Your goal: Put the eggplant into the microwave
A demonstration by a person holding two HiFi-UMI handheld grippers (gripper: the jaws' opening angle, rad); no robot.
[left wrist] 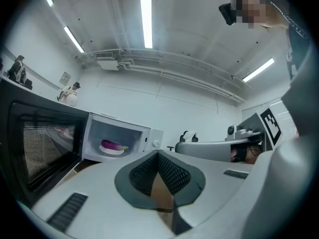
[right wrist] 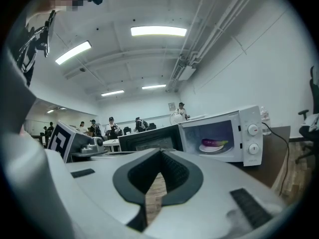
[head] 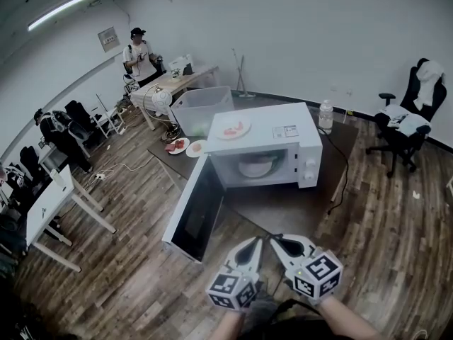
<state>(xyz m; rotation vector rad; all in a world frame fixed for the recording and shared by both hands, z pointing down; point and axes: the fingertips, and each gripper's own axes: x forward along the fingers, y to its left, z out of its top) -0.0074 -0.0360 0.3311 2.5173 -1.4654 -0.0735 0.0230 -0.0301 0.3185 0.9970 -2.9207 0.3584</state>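
The purple eggplant [left wrist: 115,145] lies on a white plate [right wrist: 211,148] inside the white microwave [head: 283,129], and it also shows in the right gripper view [right wrist: 215,143]. The microwave door [head: 198,207] stands wide open to the left. Both grippers hang side by side in front of the microwave, well short of its cavity, pointing toward it. My left gripper [head: 256,242] has its jaws shut with nothing between them [left wrist: 158,154]. My right gripper [head: 274,239] is shut and empty too [right wrist: 160,152].
A plate with pink food [head: 232,128] sits on the microwave's top. A clear bottle [head: 325,115] stands behind it, a plastic bin [head: 202,108] and two small plates [head: 177,145] at its left. A cable [head: 340,183] hangs at the table's right side. An office chair [head: 410,119] stands far right.
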